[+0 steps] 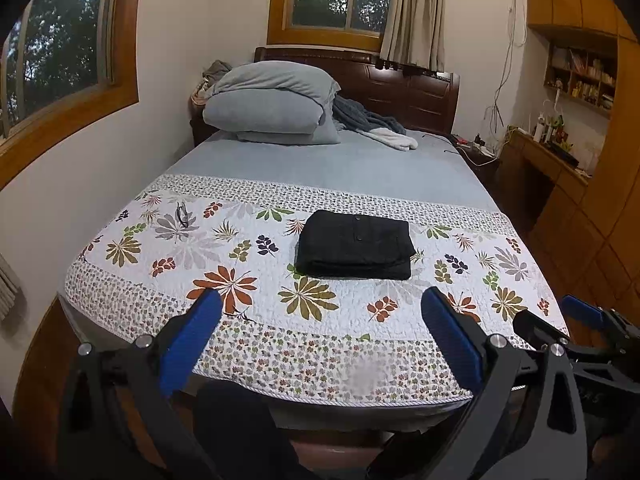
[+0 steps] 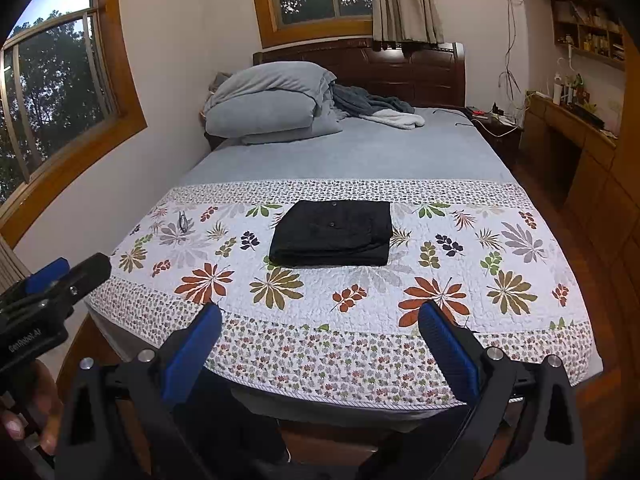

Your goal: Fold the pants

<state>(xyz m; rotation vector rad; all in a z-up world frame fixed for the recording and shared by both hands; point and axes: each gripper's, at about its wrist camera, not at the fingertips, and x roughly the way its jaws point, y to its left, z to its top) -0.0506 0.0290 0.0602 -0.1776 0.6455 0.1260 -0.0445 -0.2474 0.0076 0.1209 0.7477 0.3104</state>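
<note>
The black pants (image 1: 355, 246) lie folded into a compact rectangle on the floral quilt (image 1: 280, 320), near the middle of the bed's foot half. They also show in the right wrist view (image 2: 333, 233). My left gripper (image 1: 322, 312) is open and empty, held back over the foot edge of the bed, well short of the pants. My right gripper (image 2: 320, 324) is open and empty too, beside the left one at the same edge. The right gripper shows at the right of the left wrist view (image 1: 560, 316). The left gripper shows at the left of the right wrist view (image 2: 66, 276).
A pair of glasses (image 1: 182, 214) lies on the quilt to the left of the pants. Stacked grey pillows (image 1: 272, 104) and a grey blanket (image 1: 372, 124) sit at the headboard. A wall runs along the bed's left side; a wooden desk (image 1: 548, 160) stands on the right.
</note>
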